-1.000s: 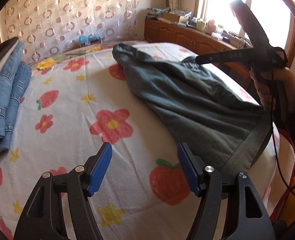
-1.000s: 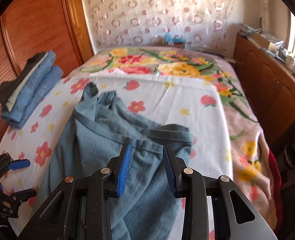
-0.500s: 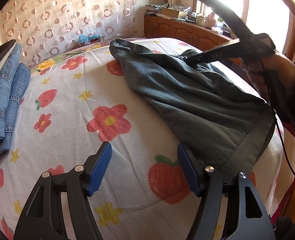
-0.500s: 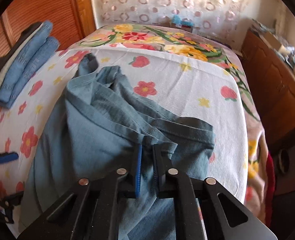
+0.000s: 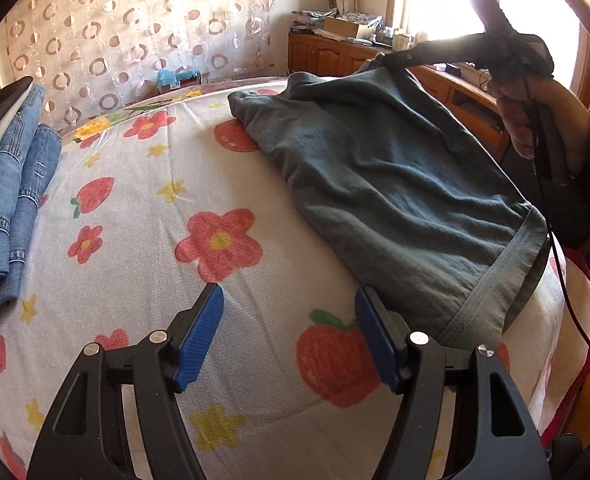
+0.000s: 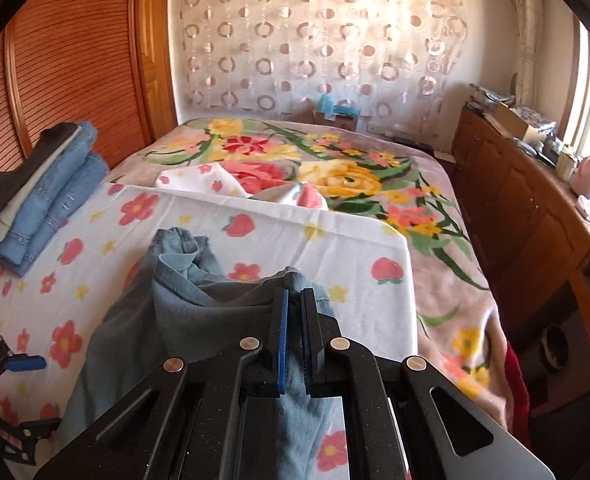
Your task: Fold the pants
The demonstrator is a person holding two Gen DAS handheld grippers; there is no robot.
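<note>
The grey-blue pants [image 5: 391,184] lie spread across the flowered sheet [image 5: 143,248] on the bed, toward its right side. The right hand-held gripper [image 6: 293,336] is clamped on a bunched edge of the fabric, its blue pads pressed together on the cloth, which rises to it from the sheet. A hand [image 5: 543,120] holds this tool. The left hand-held gripper [image 5: 289,336] hovers over bare sheet with its jaws standing apart, gripping nothing, its right finger just beside the pants' hem. Folded jeans [image 6: 43,196] are stacked at the bed's left edge.
</note>
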